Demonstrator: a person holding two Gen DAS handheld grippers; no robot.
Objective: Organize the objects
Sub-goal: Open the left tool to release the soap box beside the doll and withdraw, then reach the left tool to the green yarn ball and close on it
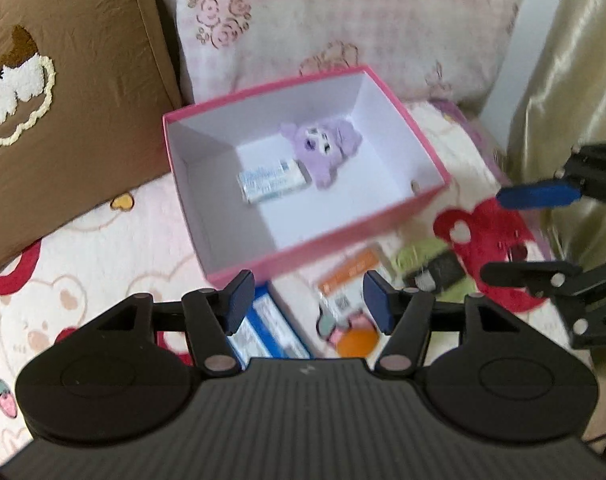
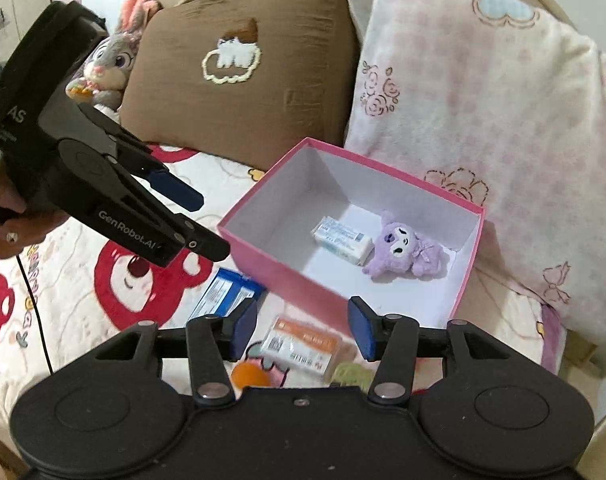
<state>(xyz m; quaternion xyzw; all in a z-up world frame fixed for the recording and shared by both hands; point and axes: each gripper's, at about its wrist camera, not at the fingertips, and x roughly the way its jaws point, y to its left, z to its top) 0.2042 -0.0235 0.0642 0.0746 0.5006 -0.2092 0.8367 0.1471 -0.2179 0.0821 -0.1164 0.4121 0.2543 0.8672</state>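
Your left gripper (image 1: 307, 300) sits at the bottom centre of the left wrist view with its blue pads apart and nothing between them. Your right gripper (image 2: 301, 330) occupies the same position in the right wrist view, jaws likewise apart and empty. Neither gripper touches any object.

The pink box (image 2: 263, 256) rests on the bear-print bedspread (image 2: 103, 292), centre of frame in both views, with its white interior exposed. Inside it you have two items:
- a white wrapped packet (image 2: 342, 237), lying flat on the box floor;
- a purple plush toy (image 2: 403, 250), lying on its side just beside the packet, touching or nearly touching it.

Items outside the box lie on the bedspread along its near wall, lower centre of the right wrist view:
- a blue packet (image 2: 227, 294), just beside the box's left near corner;
- an orange-and-white packet (image 2: 303, 346), seen between your right gripper's pads but below them and not in contact;
- an orange round object (image 2: 249, 374), partly hidden by the gripper body;
- a pale green item (image 2: 349, 374), too blurred to identify.

In the left wrist view a small dark object (image 1: 443, 270) lies near the green item; detail cannot be resolved.

A brown cushion (image 2: 243, 80) and a pink floral pillow (image 2: 483, 100) stand behind the box. A grey rabbit plush (image 2: 111, 60) sits in the upper left of the right wrist view, beside the cushion
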